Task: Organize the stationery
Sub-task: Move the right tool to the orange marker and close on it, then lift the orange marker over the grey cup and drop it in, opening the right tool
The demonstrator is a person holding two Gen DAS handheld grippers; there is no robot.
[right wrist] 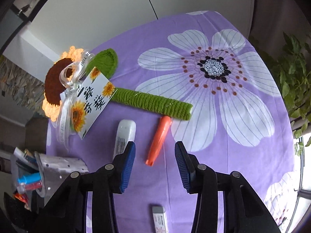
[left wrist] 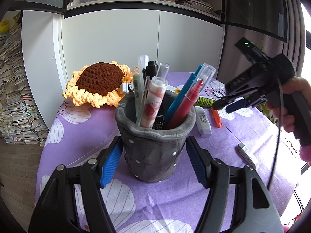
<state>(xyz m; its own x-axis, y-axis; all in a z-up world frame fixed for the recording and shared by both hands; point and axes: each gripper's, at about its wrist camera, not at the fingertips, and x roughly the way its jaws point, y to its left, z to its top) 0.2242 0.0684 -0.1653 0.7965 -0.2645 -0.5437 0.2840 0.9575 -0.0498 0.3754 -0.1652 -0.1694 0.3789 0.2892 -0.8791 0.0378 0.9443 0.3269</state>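
My left gripper [left wrist: 154, 155] is shut on a grey plush pen holder [left wrist: 153, 147], its blue pads pressed into both sides. Several pens stand in the holder, among them a red pen [left wrist: 187, 104], a blue one [left wrist: 181, 97] and a pink-patterned tube [left wrist: 153, 101]. An orange pen [right wrist: 158, 139] lies on the purple cloth below the green stem. My right gripper [right wrist: 155, 147] points down at it, open, with the pen between the spread fingertips and untouched. From the left wrist camera, the right gripper [left wrist: 223, 106] hangs just above the orange pen [left wrist: 216, 117].
A white correction tape [right wrist: 125, 134] lies left of the orange pen, partly behind my left pad. A small white eraser [right wrist: 160, 219] lies nearer. A crochet sunflower [left wrist: 97, 81] with green stem [right wrist: 151, 103] and a card [right wrist: 91, 99] lies across the cloth. A plant [right wrist: 295, 77] stands beyond the right table edge.
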